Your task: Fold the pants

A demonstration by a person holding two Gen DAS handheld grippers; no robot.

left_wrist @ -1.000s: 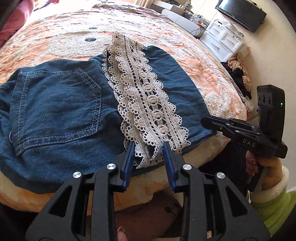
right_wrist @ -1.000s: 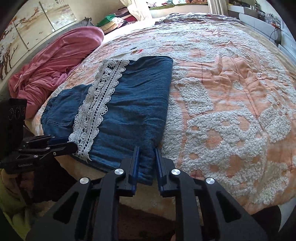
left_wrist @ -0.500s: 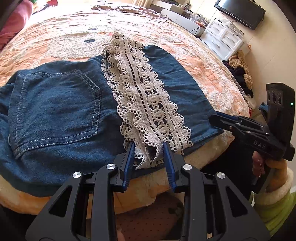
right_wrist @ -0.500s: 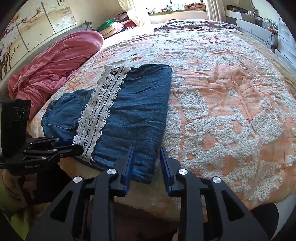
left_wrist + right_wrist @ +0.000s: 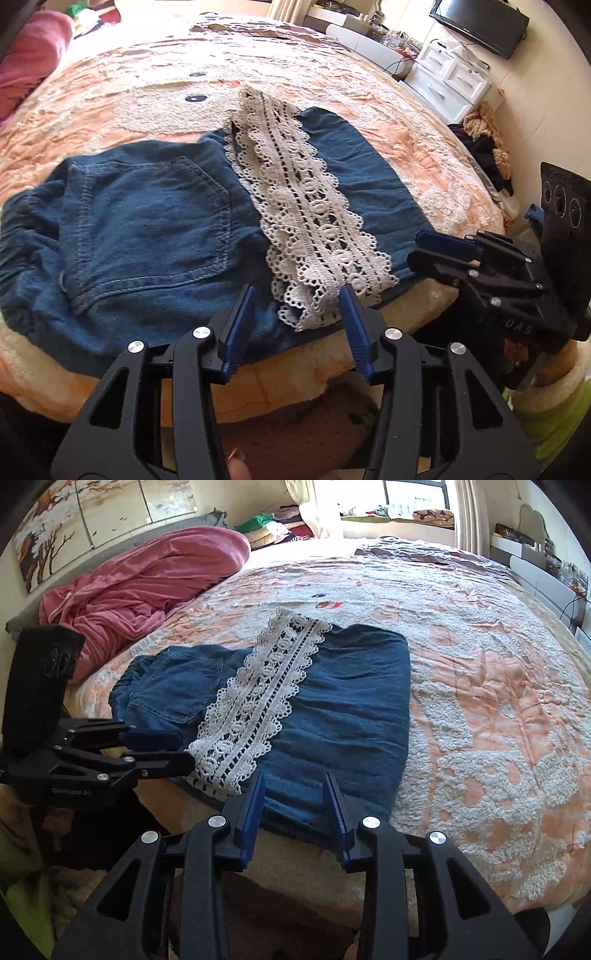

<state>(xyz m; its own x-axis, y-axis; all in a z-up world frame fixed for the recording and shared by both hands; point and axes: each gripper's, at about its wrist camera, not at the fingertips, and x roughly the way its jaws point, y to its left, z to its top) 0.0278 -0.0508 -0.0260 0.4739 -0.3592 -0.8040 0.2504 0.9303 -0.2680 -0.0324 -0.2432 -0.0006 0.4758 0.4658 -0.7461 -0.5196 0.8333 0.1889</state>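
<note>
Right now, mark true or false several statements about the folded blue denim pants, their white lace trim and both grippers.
1. The folded blue denim pants lie on the peach patterned bedspread. True.
2. The white lace trim is hidden under the denim. False: it lies on top.
3. The left gripper clamps the lace. False: its jaws are opening, pads apart either side of the lace end.
4. A back pocket faces up. True.
5. The right gripper holds a pink blanket. False: the pink blanket lies far off.

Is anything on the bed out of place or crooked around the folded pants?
Nothing is damaged or spilled. The folded denim pants lie flat near the bed's edge, lace trim running across them. Only the waistband end looks bunched and wrinkled.
</note>
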